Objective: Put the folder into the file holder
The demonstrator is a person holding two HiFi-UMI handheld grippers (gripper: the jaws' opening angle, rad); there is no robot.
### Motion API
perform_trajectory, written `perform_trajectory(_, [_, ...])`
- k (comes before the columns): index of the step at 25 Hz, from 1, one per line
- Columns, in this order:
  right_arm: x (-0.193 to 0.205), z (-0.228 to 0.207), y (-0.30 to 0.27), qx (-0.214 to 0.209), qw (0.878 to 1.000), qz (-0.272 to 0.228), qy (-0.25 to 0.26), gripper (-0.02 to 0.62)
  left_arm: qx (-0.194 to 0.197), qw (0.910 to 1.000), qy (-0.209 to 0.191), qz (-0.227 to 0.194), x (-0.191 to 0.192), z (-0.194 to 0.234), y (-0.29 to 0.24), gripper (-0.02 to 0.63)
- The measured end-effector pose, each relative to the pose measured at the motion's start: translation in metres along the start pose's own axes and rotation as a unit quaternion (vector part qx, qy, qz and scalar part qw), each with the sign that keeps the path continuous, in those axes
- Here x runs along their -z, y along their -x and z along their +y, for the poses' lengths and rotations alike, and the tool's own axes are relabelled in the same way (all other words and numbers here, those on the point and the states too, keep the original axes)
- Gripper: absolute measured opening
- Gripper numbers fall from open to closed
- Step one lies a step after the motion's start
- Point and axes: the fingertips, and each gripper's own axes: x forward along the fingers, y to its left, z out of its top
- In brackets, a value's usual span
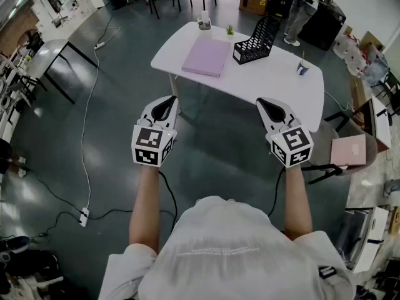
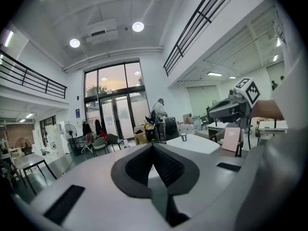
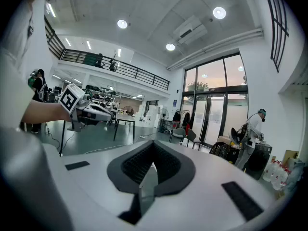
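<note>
The folder (image 1: 206,57) is a plain lilac-pink rectangle. It lies flat and closed on the white tabletop (image 1: 275,83), just beside the file holder (image 1: 256,40), on that holder's left as my head view has it. The file holder is black mesh and stands upright. Beyond the file holder, toward the tabletop's right end, stands a small cup (image 1: 302,69).

Both claws hang well short of the file holder, off the tabletop and over the grey floor (image 1: 94,136). The left claw (image 1: 164,107) is clenched on nothing, and the right claw (image 1: 270,107) is likewise clenched and empty.

Only the head view gives me the folder. The left gripper view looks past its closed jaws to the tabletop, the cup and the right claw. The right gripper view instead shows the left claw below a railed balcony (image 3: 115,69), and a person (image 3: 254,129) off to the side.
</note>
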Motion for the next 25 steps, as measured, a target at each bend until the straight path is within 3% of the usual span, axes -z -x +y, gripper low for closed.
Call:
perform_trajectory(17, [-0.002, 0.022, 0.002, 0.012, 1.000, 0.006, -0.007, 0.035, 0.015, 0.9994, 0.019, -0.025, 0.004, 0.003, 0.020, 0.023])
perform_trajectory(19, [-0.002, 0.025, 0.001, 0.001, 1.000, 0.001, -0.023, 0.170, 0.026, 0.9990, 0.027, -0.026, 0.007, 0.001, 0.019, 0.165])
perform_trajectory(20, [-0.003, 0.027, 0.000, -0.004, 1.000, -0.003, -0.031, 0.219, 0.031, 0.9988, 0.029, -0.023, 0.009, 0.001, 0.019, 0.205])
perform_trajectory(25, [-0.006, 0.032, -0.002, -0.003, 1.000, -0.014, -0.027, 0.253, 0.027, 0.9993, 0.027, -0.006, 0.021, 0.005, 0.019, 0.267])
